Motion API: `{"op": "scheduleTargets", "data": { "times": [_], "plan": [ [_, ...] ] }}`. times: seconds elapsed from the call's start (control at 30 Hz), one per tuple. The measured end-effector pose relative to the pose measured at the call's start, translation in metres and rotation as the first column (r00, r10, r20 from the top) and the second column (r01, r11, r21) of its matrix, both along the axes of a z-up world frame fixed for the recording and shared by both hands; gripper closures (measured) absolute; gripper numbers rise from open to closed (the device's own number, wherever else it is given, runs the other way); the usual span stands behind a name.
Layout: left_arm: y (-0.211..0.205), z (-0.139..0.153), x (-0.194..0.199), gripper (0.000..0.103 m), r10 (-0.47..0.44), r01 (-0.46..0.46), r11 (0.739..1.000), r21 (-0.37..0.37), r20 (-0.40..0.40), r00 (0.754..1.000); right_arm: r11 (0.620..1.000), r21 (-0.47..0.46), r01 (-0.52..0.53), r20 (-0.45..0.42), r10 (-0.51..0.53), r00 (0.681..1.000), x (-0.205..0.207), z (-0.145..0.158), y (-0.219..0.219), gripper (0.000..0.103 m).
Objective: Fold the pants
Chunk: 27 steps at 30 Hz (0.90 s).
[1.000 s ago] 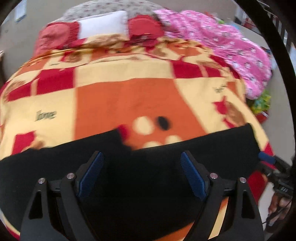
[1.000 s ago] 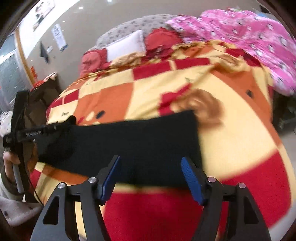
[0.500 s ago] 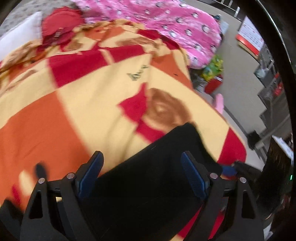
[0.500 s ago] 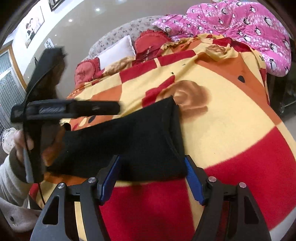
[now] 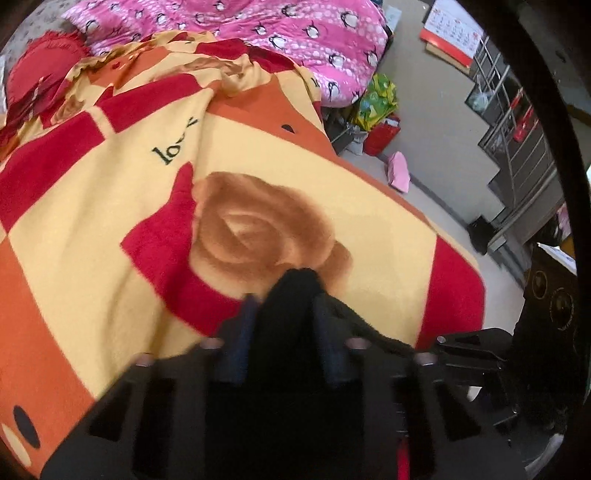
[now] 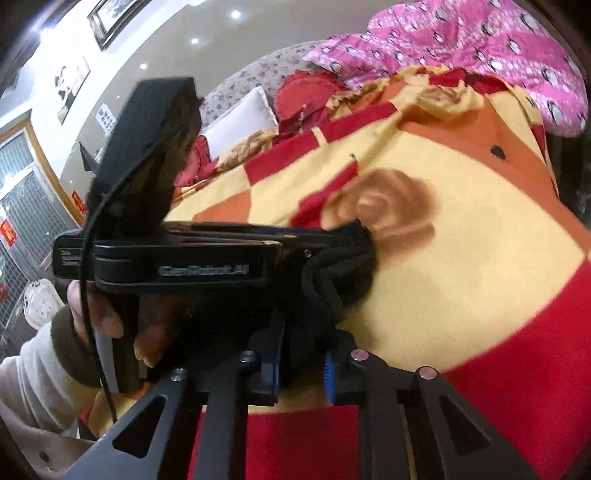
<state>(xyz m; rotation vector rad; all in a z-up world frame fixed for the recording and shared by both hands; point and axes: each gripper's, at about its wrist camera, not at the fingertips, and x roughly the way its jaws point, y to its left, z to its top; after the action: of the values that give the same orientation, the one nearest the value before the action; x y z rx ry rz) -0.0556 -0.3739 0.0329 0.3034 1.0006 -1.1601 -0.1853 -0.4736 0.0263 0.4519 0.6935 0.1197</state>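
Note:
The black pants [image 5: 295, 295] lie bunched on the yellow, red and orange blanket [image 5: 110, 206]. In the left wrist view my left gripper [image 5: 284, 314] is shut on a fold of the black pants near the brown rose print. In the right wrist view my right gripper [image 6: 301, 365] is shut on the pants [image 6: 332, 266] at their near edge. The left gripper [image 6: 295, 236] shows there from the side, held by a hand and pinching the pants' far corner just above my right one.
A pink penguin-print quilt [image 5: 280, 33] and red cushions [image 6: 306, 92] lie at the far end of the bed. The bed's right edge drops to a floor with bags [image 5: 376, 107] and a metal rack [image 5: 517, 122].
Both grippers have gone from open to shut on the pants. The left gripper swung right along the pants to their right end, close beside the right gripper, and the cloth is bunched there.

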Motion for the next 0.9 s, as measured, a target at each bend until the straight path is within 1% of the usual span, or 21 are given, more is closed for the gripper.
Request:
{"op": "scheduleTargets", "data": {
  "times": [0.03, 0.07, 0.13, 0.23, 0.3, 0.33, 0.37, 0.4, 0.43, 0.47, 0.5, 0.57, 0.6, 0.63, 0.7, 0.73, 0.77, 0.8, 0.83, 0.87, 0.9],
  "plan": [
    [0.005, 0.004, 0.003, 0.09, 0.002, -0.002, 1.0, -0.018, -0.016, 1.0, 1.0, -0.002, -0.005, 0.016, 0.005, 1.0, 0.0, 0.007, 0.002, 0.088],
    [0.017, 0.015, 0.003, 0.091, 0.007, -0.008, 0.999, -0.05, -0.023, 1.0, 1.0, 0.003, -0.012, 0.033, 0.012, 0.999, -0.001, 0.014, 0.005, 0.088],
    [0.03, 0.032, 0.003, 0.091, 0.021, -0.02, 0.997, -0.077, 0.004, 1.0, 0.999, -0.018, -0.043, 0.075, 0.044, 0.996, -0.002, 0.034, 0.017, 0.088],
    [0.07, 0.068, 0.002, 0.092, 0.063, -0.057, 0.989, -0.139, 0.043, 0.997, 0.991, -0.062, -0.118, 0.133, 0.125, 0.983, 0.001, 0.065, 0.046, 0.089],
    [0.111, 0.091, 0.005, 0.091, 0.124, -0.114, 0.978, -0.178, 0.051, 0.991, 0.977, -0.117, -0.177, 0.161, 0.195, 0.968, 0.006, 0.085, 0.076, 0.089],
    [0.125, 0.096, 0.008, 0.091, 0.148, -0.137, 0.973, -0.187, 0.046, 0.988, 0.97, -0.132, -0.205, 0.167, 0.225, 0.96, 0.008, 0.092, 0.088, 0.089],
    [0.149, 0.102, 0.011, 0.091, 0.185, -0.174, 0.964, -0.199, 0.034, 0.982, 0.961, -0.148, -0.235, 0.172, 0.259, 0.95, 0.01, 0.097, 0.102, 0.089],
    [0.169, 0.105, 0.015, 0.091, 0.217, -0.207, 0.957, -0.206, 0.027, 0.976, 0.946, -0.167, -0.279, 0.177, 0.307, 0.935, 0.014, 0.102, 0.122, 0.089],
    [0.195, 0.108, 0.018, 0.09, 0.26, -0.249, 0.945, -0.211, 0.029, 0.965, 0.935, -0.168, -0.313, 0.177, 0.341, 0.923, 0.017, 0.104, 0.136, 0.089],
    [0.223, 0.107, 0.02, 0.085, 0.312, -0.299, 0.93, -0.213, 0.03, 0.95, 0.92, -0.164, -0.355, 0.172, 0.381, 0.908, 0.022, 0.103, 0.151, 0.089],
    [0.245, 0.103, 0.021, 0.076, 0.354, -0.342, 0.916, -0.21, 0.023, 0.935, 0.903, -0.165, -0.396, 0.161, 0.421, 0.893, 0.028, 0.098, 0.167, 0.089],
    [0.283, 0.089, 0.025, 0.064, 0.452, -0.444, 0.878, -0.179, 0.006, 0.892, 0.87, -0.16, -0.466, 0.104, 0.484, 0.869, 0.045, 0.079, 0.204, 0.088],
    [0.295, 0.083, 0.025, 0.063, 0.478, -0.471, 0.865, -0.17, -0.005, 0.879, 0.857, -0.146, -0.495, 0.078, 0.509, 0.858, 0.052, 0.069, 0.216, 0.084],
    [0.311, 0.074, 0.025, 0.063, 0.509, -0.506, 0.848, -0.157, -0.022, 0.86, 0.838, -0.115, -0.534, 0.036, 0.541, 0.84, 0.063, 0.052, 0.232, 0.08],
    [0.338, 0.055, 0.026, 0.061, 0.582, -0.583, 0.804, -0.119, -0.045, 0.812, 0.815, -0.042, -0.578, -0.075, 0.575, 0.815, 0.08, 0.02, 0.255, 0.073],
    [0.348, 0.05, 0.026, 0.06, 0.599, -0.601, 0.791, -0.112, -0.052, 0.799, 0.81, -0.03, -0.586, -0.095, 0.581, 0.808, 0.081, 0.015, 0.259, 0.073],
    [0.355, 0.043, 0.023, 0.058, 0.617, -0.619, 0.778, -0.103, -0.06, 0.785, 0.807, -0.029, -0.59, -0.07, 0.588, 0.806, 0.076, 0.019, 0.257, 0.072],
    [0.358, 0.04, 0.021, 0.056, 0.625, -0.628, 0.772, -0.096, -0.06, 0.778, 0.794, -0.009, -0.608, -0.045, 0.607, 0.794, 0.07, 0.026, 0.25, 0.07],
    [0.357, 0.037, 0.018, 0.055, 0.631, -0.634, 0.768, -0.092, -0.056, 0.773, 0.786, 0.021, -0.618, -0.011, 0.618, 0.786, 0.062, 0.036, 0.239, 0.06],
    [0.356, 0.035, 0.013, 0.051, 0.633, -0.635, 0.767, -0.095, -0.057, 0.772, 0.795, 0.032, -0.605, 0.033, 0.605, 0.796, 0.055, 0.047, 0.225, 0.054],
    [0.355, 0.035, 0.007, 0.045, 0.63, -0.633, 0.767, -0.102, -0.064, 0.774, 0.815, 0.023, -0.578, 0.063, 0.576, 0.815, 0.049, 0.055, 0.212, 0.045]
  ]
}}
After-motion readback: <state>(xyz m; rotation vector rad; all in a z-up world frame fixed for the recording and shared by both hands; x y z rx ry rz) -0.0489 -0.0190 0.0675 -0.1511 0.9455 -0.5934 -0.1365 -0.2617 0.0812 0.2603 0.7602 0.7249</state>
